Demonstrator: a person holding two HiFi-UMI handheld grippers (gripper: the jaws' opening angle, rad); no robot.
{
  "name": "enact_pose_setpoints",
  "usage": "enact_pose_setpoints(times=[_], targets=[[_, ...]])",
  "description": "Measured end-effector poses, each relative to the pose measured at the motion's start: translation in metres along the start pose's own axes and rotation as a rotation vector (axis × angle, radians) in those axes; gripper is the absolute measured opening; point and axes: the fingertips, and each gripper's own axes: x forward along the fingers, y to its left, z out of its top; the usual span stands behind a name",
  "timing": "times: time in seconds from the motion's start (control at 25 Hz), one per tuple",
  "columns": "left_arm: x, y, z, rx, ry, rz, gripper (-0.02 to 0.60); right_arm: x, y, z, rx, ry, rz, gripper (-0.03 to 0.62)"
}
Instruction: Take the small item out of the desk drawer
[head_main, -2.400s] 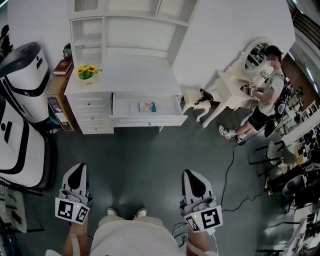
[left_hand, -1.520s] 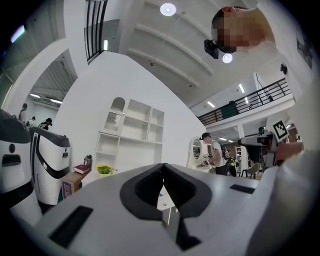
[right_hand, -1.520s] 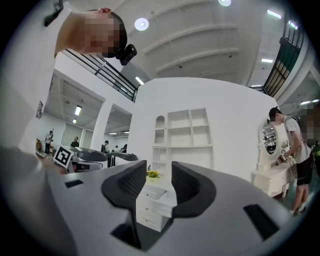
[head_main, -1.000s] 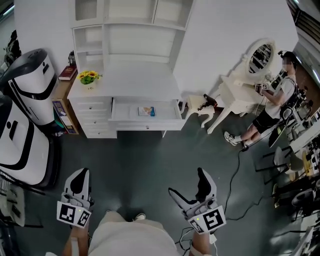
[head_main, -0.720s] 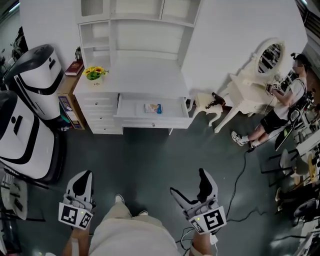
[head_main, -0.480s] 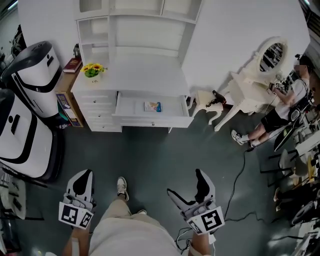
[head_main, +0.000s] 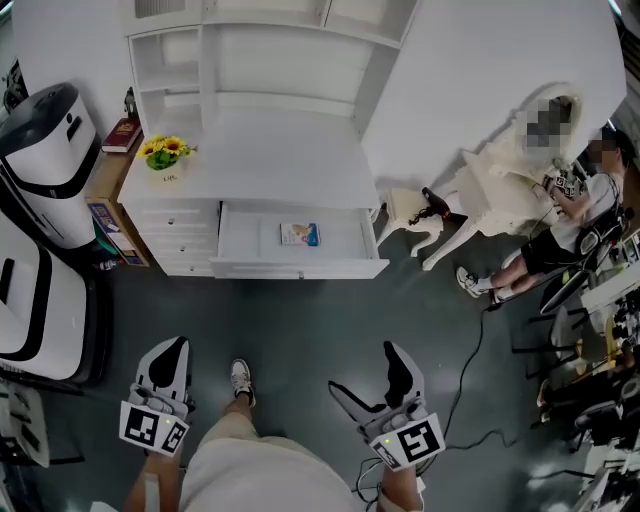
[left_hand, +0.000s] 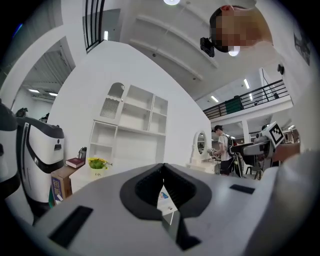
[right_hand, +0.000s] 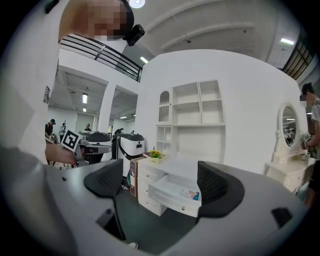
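A white desk (head_main: 262, 158) stands against the wall with its wide drawer (head_main: 345, 243) pulled out. A small flat packet with blue print (head_main: 299, 234) lies in the drawer, also seen in the right gripper view as the packet (right_hand: 190, 194) inside the drawer (right_hand: 165, 188). Both grippers are held low over the dark floor, well short of the desk. My left gripper (head_main: 169, 350) is shut and holds nothing; its jaws meet in the left gripper view (left_hand: 163, 167). My right gripper (head_main: 368, 374) is open, its jaws spread wide in the right gripper view (right_hand: 160, 181).
Large white robots (head_main: 45, 140) stand left of the desk, beside a book (head_main: 122, 134) and a flower pot (head_main: 163, 152). To the right are a small stool (head_main: 405, 205), a white vanity table (head_main: 495, 190), a standing person (head_main: 570, 215) and a floor cable (head_main: 465, 340). My shoe (head_main: 240, 378) is forward.
The right gripper went from shut to open early on. The person has stepped forward, one foot ahead, and the desk and drawer now sit a little closer and lower in the head view.
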Motion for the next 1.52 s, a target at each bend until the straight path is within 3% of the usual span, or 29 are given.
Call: enact_pose_setpoints(times=[0.4,0.56,0.88,1.16,1.52], targets=[[0.157,0.095,0.0,-0.099,0.009,-0.122,0.014,0.161,-0.049,0.037,-0.057,0.099,-0.024,0.468],[0.193,0.111,-0.012,-0.144,0.035,-0.161,0.014,0.189,-0.064,0.039,-0.057,0.121,-0.063,0.468],[0.251,0.118,-0.003,-0.125,0.032,-0.205,0.014,0.221,-0.103,0.042,-0.053,0.118,-0.086,0.468],[0.29,0.115,0.006,-0.098,0.008,-0.136,0.014,0.251,-0.155,0.024,-0.052,0.117,-0.018,0.468],[0.314,0.122,0.007,-0.055,0.032,0.008,0.014,0.31,-0.207,-0.025,-0.012,0.213,0.184,0.468]])
